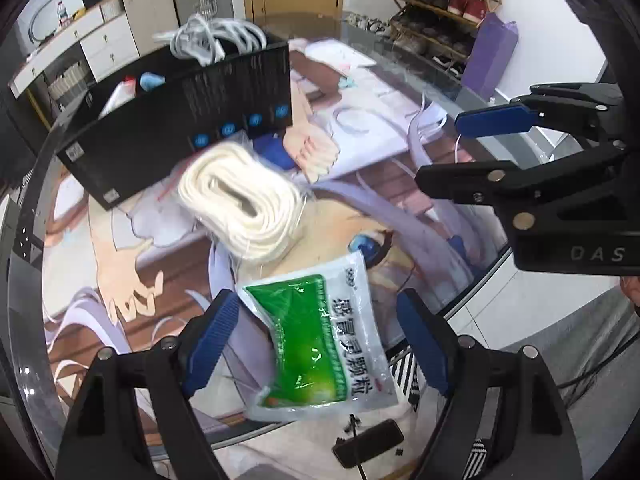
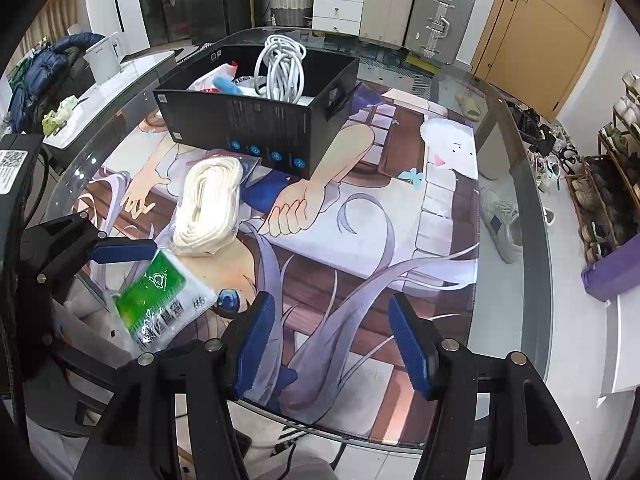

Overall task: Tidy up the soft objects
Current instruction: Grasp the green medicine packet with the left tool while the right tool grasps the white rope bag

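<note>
Green-white sachet (image 1: 320,340) flat on mat, bagged cream rope coil (image 1: 240,204) just beyond, beside black box (image 1: 180,128)

This is a lived-in home, likely near the entrance. A wooden shoe rack (image 1: 440,4) loaded with sneakers stands by the wall, loose shoes (image 2: 500,224) lie on the tiled floor, and suitcases (image 2: 436,20) stand beside a white drawer cabinet (image 2: 338,4). A wooden door (image 2: 536,32) and a wicker basket (image 2: 290,8) sit beyond the glass table (image 2: 516,184).

Both wrist views near, sharing black box (image 1: 180,128) (image 2: 256,120)
</note>
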Demonstrator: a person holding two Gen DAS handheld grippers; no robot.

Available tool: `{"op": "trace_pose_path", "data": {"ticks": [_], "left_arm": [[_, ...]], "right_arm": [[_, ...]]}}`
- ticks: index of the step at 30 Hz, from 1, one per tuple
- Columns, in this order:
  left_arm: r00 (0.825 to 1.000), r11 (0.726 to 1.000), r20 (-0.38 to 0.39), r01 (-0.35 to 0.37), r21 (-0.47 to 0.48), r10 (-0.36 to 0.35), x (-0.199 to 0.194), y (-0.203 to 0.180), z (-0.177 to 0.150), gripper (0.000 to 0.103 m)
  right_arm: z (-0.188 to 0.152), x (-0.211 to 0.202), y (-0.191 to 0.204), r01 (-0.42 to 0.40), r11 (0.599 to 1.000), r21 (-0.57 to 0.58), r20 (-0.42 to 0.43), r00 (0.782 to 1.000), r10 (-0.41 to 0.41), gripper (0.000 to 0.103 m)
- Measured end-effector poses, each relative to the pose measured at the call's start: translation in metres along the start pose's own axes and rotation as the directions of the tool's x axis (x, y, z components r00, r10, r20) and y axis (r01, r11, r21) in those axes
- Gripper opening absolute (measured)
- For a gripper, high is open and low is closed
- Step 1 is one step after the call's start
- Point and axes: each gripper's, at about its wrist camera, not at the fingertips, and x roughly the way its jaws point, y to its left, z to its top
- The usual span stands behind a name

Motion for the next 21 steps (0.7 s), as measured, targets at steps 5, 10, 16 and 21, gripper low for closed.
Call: {"op": "trace_pose_path", "data": {"ticks": [5,10,16,21], "left_arm": [[1.0,1.0,0.014,-0.003,-0.004,0.003,-0.006,0.011,-0.002,0.057],[1.0,1.0,0.012,0.013,0.0,-0.013,-0.013,0.024,-0.008,0.037],[1.0,0.999,0.018,-0.014,-0.041,0.014,-0.021,0.056,-0.016,0.034],[0.999,0.995,0.02,-0.039,-0.097,0.041,-0.027,0.088,-0.026,0.034]], "right_arm": [[0.001,0.003,0.006,0.003,1.0,-0.008,-0.008,1.0,-0.003,0.06],[0.005,0.009,0.016,-0.005,1.0,-0.017,-0.017,1.0,0.005,0.06],[0.021,0.017,0.036,-0.09,0.996,-0.005,-0.014,0.996,0.09,0.06],[0.044,0.028,0.056,-0.15,0.988,0.031,0.009,0.989,0.15,0.06]]}}
